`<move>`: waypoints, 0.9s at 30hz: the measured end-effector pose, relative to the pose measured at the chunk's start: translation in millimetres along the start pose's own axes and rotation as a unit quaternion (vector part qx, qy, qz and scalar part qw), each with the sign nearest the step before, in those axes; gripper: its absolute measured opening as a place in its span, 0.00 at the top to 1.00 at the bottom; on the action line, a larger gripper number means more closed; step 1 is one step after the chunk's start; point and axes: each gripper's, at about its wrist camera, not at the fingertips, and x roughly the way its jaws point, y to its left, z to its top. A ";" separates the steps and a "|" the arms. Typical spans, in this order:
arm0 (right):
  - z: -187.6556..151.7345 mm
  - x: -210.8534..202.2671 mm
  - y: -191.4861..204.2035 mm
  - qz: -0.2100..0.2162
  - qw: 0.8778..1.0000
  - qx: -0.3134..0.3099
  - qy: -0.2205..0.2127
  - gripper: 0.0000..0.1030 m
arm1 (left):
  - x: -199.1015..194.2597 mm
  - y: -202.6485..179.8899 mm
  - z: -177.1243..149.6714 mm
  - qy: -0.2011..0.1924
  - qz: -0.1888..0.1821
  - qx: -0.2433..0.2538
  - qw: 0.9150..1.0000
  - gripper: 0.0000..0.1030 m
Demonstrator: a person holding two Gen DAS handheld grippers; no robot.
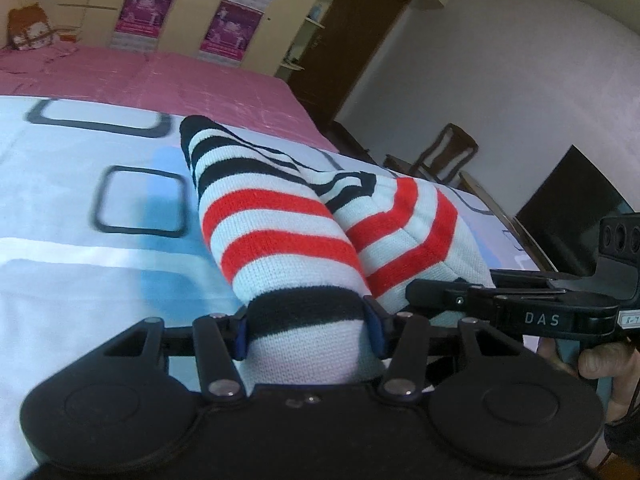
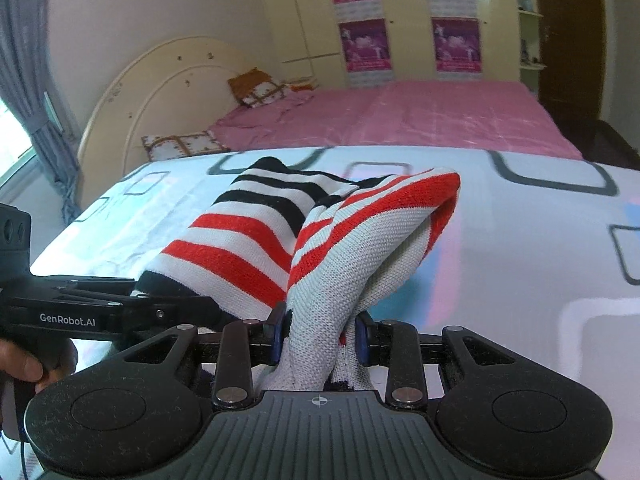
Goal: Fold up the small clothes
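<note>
A knitted garment (image 1: 276, 220) with red, black and pale stripes lies bunched on the bed, lifted at its near end. My left gripper (image 1: 306, 328) is shut on its black-striped edge. My right gripper (image 2: 320, 334) is shut on the pale and red part of the same striped garment (image 2: 360, 240), which rises in a fold between the pads. The right gripper (image 1: 460, 300) shows at the right of the left wrist view, close beside the left one. The left gripper (image 2: 168, 308) shows at the left of the right wrist view.
The white sheet (image 1: 80, 240) with dark square outlines covers the near part of the bed, and a pink sheet (image 2: 420, 120) covers the far part. Pillows (image 2: 256, 88) lie by the headboard. A wooden chair (image 1: 444, 152) and a dark screen (image 1: 572, 204) stand beyond the bed's right edge.
</note>
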 end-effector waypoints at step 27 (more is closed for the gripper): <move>-36.9 129.5 50.3 0.026 0.994 0.077 0.070 0.64 | -26.0 128.6 -42.0 0.018 0.029 -0.074 0.997 0.28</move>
